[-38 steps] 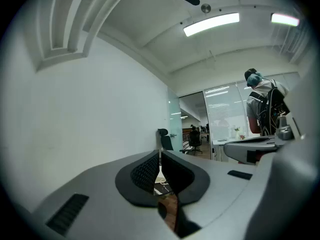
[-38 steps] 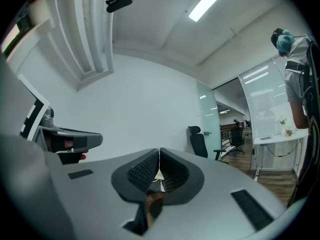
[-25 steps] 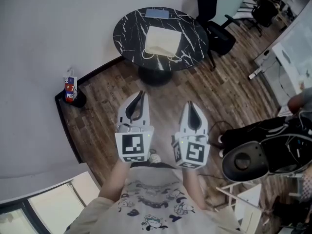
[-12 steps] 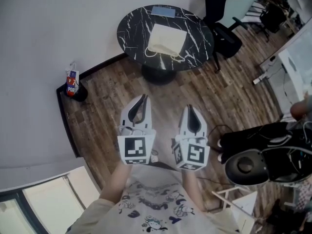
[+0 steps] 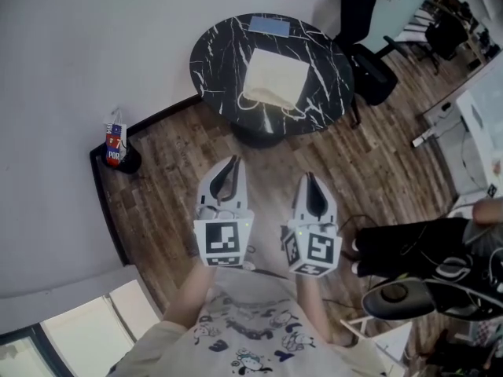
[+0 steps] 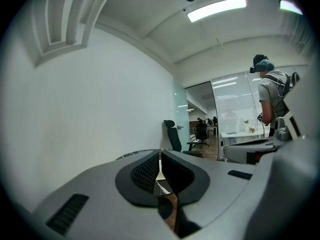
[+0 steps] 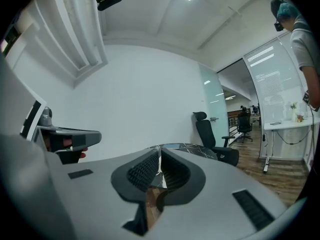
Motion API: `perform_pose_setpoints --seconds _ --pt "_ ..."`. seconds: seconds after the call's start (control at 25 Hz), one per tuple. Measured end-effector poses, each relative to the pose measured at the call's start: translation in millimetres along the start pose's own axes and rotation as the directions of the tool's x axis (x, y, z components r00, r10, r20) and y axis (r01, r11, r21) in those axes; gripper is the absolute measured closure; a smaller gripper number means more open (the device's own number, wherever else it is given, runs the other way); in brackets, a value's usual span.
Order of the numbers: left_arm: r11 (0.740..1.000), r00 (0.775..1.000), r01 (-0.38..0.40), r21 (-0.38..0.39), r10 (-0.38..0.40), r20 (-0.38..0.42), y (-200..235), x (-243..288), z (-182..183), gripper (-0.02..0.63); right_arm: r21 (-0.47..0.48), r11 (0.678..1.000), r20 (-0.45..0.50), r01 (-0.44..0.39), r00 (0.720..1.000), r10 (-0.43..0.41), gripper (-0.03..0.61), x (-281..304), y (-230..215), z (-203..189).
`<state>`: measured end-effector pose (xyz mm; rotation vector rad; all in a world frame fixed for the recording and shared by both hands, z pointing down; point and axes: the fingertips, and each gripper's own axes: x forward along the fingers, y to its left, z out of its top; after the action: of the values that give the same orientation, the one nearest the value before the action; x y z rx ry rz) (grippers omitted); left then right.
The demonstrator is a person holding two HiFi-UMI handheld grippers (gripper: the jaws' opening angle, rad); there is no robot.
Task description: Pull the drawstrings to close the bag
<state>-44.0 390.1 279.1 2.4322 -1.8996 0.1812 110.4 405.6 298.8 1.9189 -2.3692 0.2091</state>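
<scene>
A cream cloth drawstring bag (image 5: 275, 78) lies flat on a round black marble table (image 5: 214, 47), its cords (image 5: 271, 106) looping off the near edge of the bag. My left gripper (image 5: 233, 163) and right gripper (image 5: 310, 179) hang side by side in the air over the wooden floor, well short of the table. Both are shut with nothing between the jaws; the pads meet in the left gripper view (image 6: 160, 156) and the right gripper view (image 7: 160, 157). Each points roughly level toward the table.
A black office chair (image 5: 365, 34) stands right of the table. A small colourful bag (image 5: 115, 144) sits on a black stand by the white wall at left. Black equipment and cables (image 5: 416, 258) lie on the floor at right. Another person (image 6: 272, 94) stands at right.
The table and bag have shifted slightly down and right in the head view. Both grippers stay shut and side by side, sitting a little lower in the picture.
</scene>
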Motion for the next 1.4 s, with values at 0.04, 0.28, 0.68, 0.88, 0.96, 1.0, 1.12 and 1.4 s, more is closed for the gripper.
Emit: perform_pose_setpoints --seconds 0.04,0.28,0.68,0.88,0.96,1.0,1.12,1.4 --pt "1.0 1.0 0.005 0.002 -0.005 -0.001 6 12 1 0.563 0.0 1.0 -0.001 0.009 1.0 -0.009 0.557 13 -1 1" --pt "0.999 0.999 0.05 0.0 -0.05 0.008 42 90 13 0.563 0.005 0.998 0.001 0.055 0.998 -0.055 0.557 93 -2 15" --pt "0.995 0.995 0.102 0.022 -0.102 -0.008 94 181 17 0.563 0.015 0.992 -0.023 0.127 0.992 -0.126 0.557 191 0 24" --pt "0.993 0.992 0.121 0.007 -0.12 -0.047 102 207 1 0.563 0.036 0.986 -0.071 0.164 0.984 -0.161 0.557 212 -10 11" --pt "0.992 0.99 0.129 0.002 -0.129 -0.056 102 216 -1 0.563 0.049 0.984 -0.098 0.173 0.981 -0.168 0.557 218 -15 5" --pt "0.991 0.989 0.132 0.001 -0.132 -0.06 102 220 -2 0.563 0.056 0.982 -0.111 0.178 0.979 -0.171 0.557 222 -18 1" --pt "0.991 0.988 0.136 -0.002 -0.136 -0.076 103 234 -8 0.563 0.077 0.978 -0.146 0.195 0.972 -0.182 0.557 233 -27 -9" --pt "0.993 0.982 0.117 -0.009 -0.117 -0.15 107 273 -35 0.563 0.066 0.984 -0.215 0.168 0.965 -0.15 0.557 274 -40 -27"
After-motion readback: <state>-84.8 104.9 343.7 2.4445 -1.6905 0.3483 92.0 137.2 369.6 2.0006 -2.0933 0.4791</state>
